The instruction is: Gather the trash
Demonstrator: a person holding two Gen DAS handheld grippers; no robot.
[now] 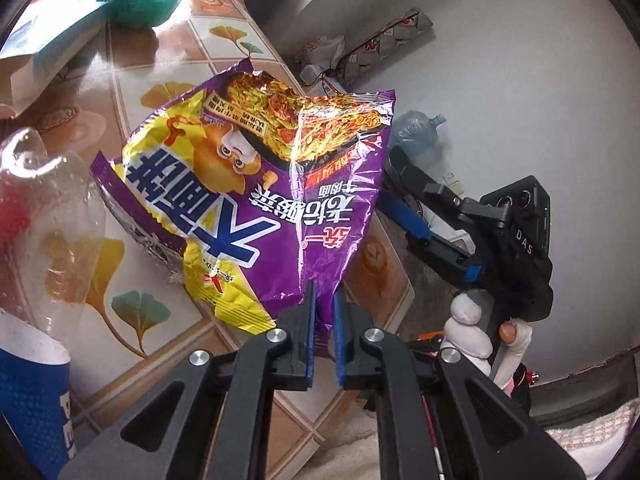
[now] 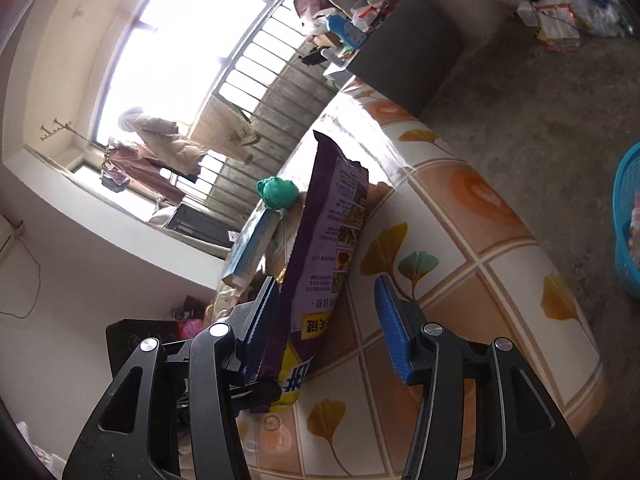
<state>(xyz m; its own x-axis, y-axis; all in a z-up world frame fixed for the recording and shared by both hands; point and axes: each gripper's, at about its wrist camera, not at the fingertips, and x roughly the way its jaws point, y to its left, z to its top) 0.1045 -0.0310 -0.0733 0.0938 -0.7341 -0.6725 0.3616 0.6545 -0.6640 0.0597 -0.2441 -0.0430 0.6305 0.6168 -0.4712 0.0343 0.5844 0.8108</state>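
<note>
The crinkled purple-and-yellow foil instant-noodle wrapper [image 1: 256, 184] carries large blue-and-white characters, a cartoon face and a photo of noodles on its front; its top edge is torn open and jagged, and its back, seen in the right wrist view [image 2: 324, 264], shows small print and little instruction pictures on purple with a yellow band low down. It is held up above the table covered in a tiled cloth printed with ginkgo leaves [image 1: 132, 92], standing on edge with its bottom corner pinched in the left gripper [image 1: 323, 300], whose blue-padded fingers are closed tight on the foil. The left gripper points down at a slant over the table's edge. The right gripper [image 2: 328, 304] comes in from the side with its fingers apart and the wrapper between them: the left pad [image 2: 266, 312] is against or just beside the foil, the right pad [image 2: 394, 328] is clear of it, so it has no grip. In the left wrist view the right gripper [image 1: 412, 200] shows beside the wrapper, held by a hand [image 1: 476, 328] in a white glove. On the table behind lie a knotted green plastic bag [image 1: 140, 0] and a white-and-blue cardboard box [image 1: 44, 52]; a clear plastic bottle with a blue label [image 1: 36, 280] stands near the left edge. A blue plastic basket [image 2: 628, 220] sits on the floor.
</note>
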